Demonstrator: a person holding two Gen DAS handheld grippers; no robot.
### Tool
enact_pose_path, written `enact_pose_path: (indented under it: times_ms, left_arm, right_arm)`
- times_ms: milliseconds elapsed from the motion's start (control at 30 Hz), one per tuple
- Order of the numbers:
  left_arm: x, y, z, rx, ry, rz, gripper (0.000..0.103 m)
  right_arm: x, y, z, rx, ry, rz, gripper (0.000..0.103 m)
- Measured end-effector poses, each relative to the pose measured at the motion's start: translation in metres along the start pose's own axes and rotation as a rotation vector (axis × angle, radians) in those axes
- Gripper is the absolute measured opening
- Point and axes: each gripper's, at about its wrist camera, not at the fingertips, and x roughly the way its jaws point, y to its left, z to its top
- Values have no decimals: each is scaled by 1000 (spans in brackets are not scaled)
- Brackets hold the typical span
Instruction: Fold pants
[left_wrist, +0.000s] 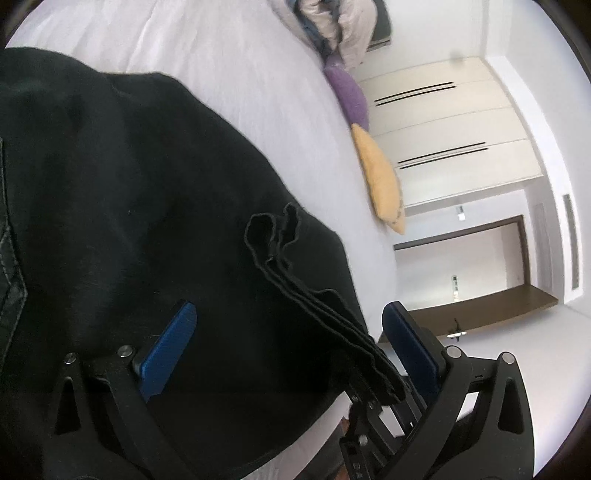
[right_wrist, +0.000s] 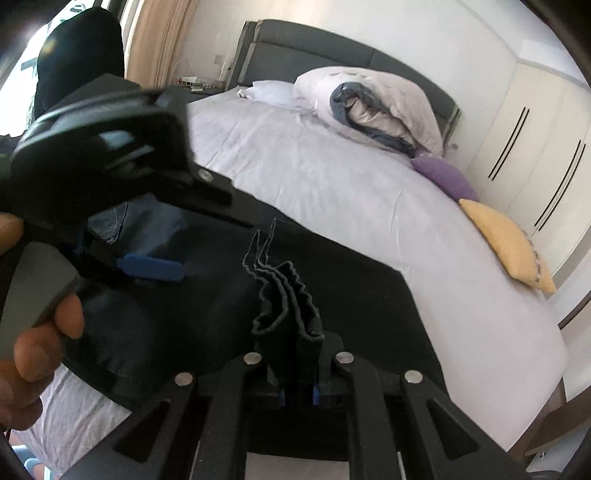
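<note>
Pants (right_wrist: 229, 295), black and made of soft dark fabric, are spread over the white-sheeted bed (right_wrist: 332, 173), lying under and ahead of both sets of fingers. The right gripper (right_wrist: 297, 393) has its fingers nearly closed on a stack of hemmed layers, looks like the leg cuffs (right_wrist: 284, 295) bunched together, probably so they travel as one bundle for the fold. The left gripper (left_wrist: 291, 332) is spread about as wide as it goes and holds nothing; one blue finger (left_wrist: 170, 339) lies on the cloth and the other hangs off past the fabric edge, with the cuff stack running between them untouched. My guess is it's either just let go or is lining up a new grab.

Room-wise, there's lots of bare sheet beyond the fingertips. The yellow cushion (right_wrist: 509, 243) and purple cushion (right_wrist: 443, 177) sit well off along the far bed edge, and the rolled duvet (right_wrist: 373, 107) is up by the headboard.
</note>
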Motion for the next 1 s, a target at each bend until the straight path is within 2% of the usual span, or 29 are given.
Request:
enact_pose_path:
  times_ms: [200, 300, 367, 400, 433, 533, 733, 833, 1000]
  left_arm:
    - [24, -9, 12, -10, 108, 70, 102]
    - [36, -12, 23, -15, 150, 62, 100]
    - [42, -12, 30, -15, 180, 51, 80]
    - [47, -12, 33, -20, 209, 47, 55]
    - [51, -11, 36, -21, 234, 51, 36]
    - [49, -7, 43, 26, 262, 92, 22]
    - [28, -14, 61, 176, 289, 155, 9]
    - [16, -20, 68, 243, 291, 193, 8]
    - [3, -10, 68, 291, 296, 258, 8]
  right_arm:
    - [-6, 16, 3, -52, -42, -34, 11]
    - [-9, 24, 5, -78, -62, -41, 11]
    - [-12, 30, 6, -98, -74, -44, 11]
    - [-12, 33, 6, -104, -75, -42, 11]
    - [-13, 34, 6, -107, -75, -39, 11]
    - [-15, 43, 6, -114, -76, -31, 11]
    - [-18, 63, 16, -149, -82, -5, 11]
    - [-19, 79, 24, -180, -87, 11, 11]
    - [-10, 110, 28, -255, -64, 37, 11]
